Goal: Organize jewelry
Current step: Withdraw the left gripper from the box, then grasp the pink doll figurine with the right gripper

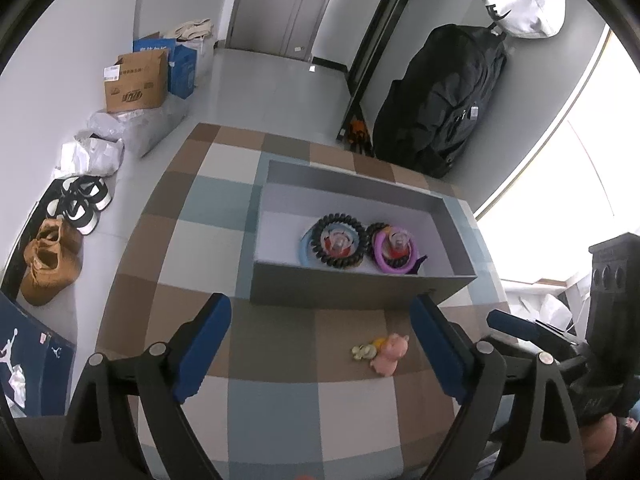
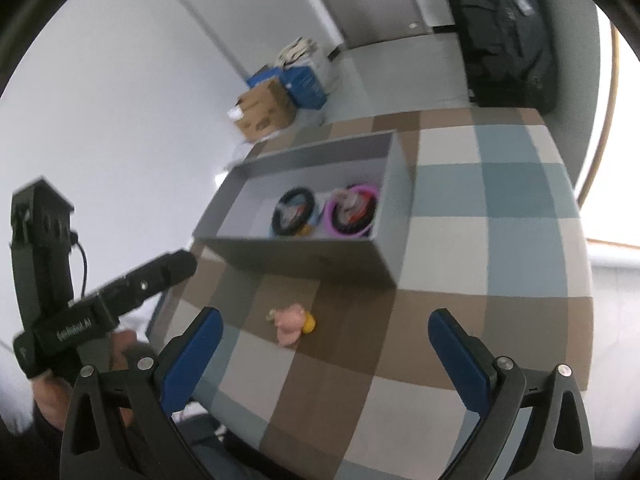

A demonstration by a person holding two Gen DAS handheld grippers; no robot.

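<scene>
- Checked cloth in brown, blue and cream squares covers the tabletop, with a pale floor and grey door beyond it.
- One shallow grey box sits open on the cloth, toward the far side from me.
- Inside the box I count two ring-shaped groups side by side: a black coiled ring lying over a pale blue ring, and a purple ring over another dark coil. Each has a small reddish piece in its centre, too small for me to name.
- One pink pig charm lies on a brown square outside the box, in front of its near wall, with a small yellowish bit touching it on one side.
- Two hand-held grippers are in play, one in each of my hands.
- My left hand-held gripper has its blue pads spread wide, holding nothing and touching nothing; the pig charm lies on the cloth between the fingers, nearer the right pad.
- My right hand-held gripper is also spread wide and empty, its pads clear of the cloth, with the pig charm just ahead between them.
- By the left wall I count two pairs of shoes and one brown cardboard carton; one black backpack stands past the tabletop.
</scene>
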